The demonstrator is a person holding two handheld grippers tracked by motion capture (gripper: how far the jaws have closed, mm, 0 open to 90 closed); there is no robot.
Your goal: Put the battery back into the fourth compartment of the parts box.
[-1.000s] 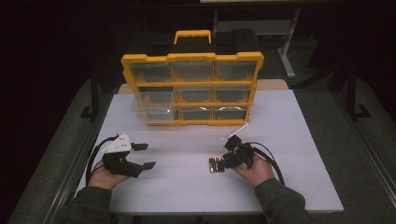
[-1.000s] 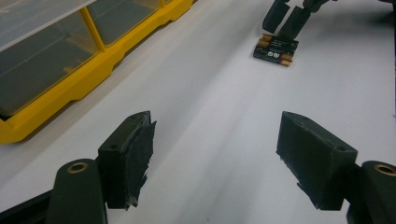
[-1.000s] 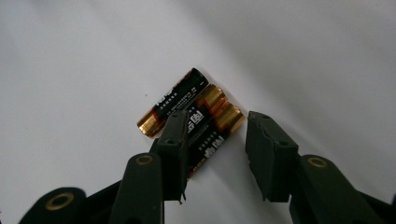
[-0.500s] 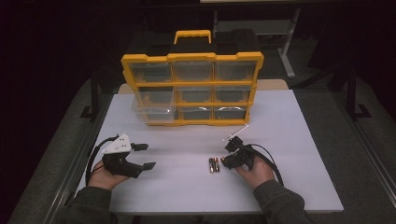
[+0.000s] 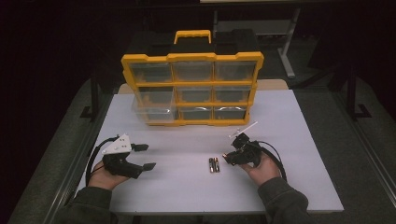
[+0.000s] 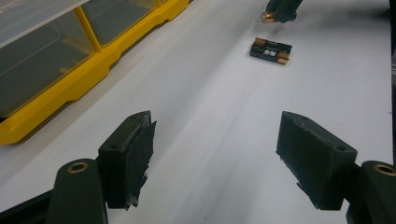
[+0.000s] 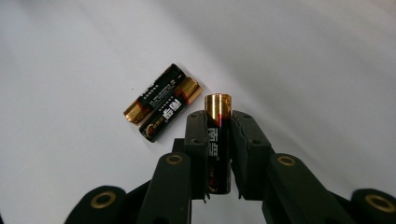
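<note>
Fingers (image 7: pixel 201 140) on the right gripper (image 7: pixel 219 140) are pinched tight on a single battery (image 7: pixel 218 135), held lengthwise between the pads so its gold end pokes out just past the tips. It looks to be lifted off the table (image 5: pixel 299 135), though I can't say for sure from the high view, where the right gripper (image 5: pixel 232 156) sits in the person's right hand (image 5: pixel 262 167) and the battery itself is too small to make out.

Just ahead of those fingertips and a bit to the left in the right gripper view, a pair of batteries (image 7: pixel 161 101) lies flat on the white top, side by side and touching, angled diagonally. From above, the same pair (image 5: pixel 214 164) is just to the left of the right gripper, close but not touching it.

Over on the other side, the left gripper (image 5: pixel 142 156) has its jaws spread wide with nothing between them, just bare table. Its own view shows the two black fingers (image 6: pixel 128 156) well apart, with the pair of batteries (image 6: pixel 271 50) far out ahead of them and the right gripper's tip with the held battery (image 6: pixel 268 17) just beyond that.

A yellow organizer (image 5: pixel 192 88) with clear drawers stands upright at the far side, well past both sets of fingers; its bottom left drawer (image 5: pixel 154 113) sticks out.
</note>
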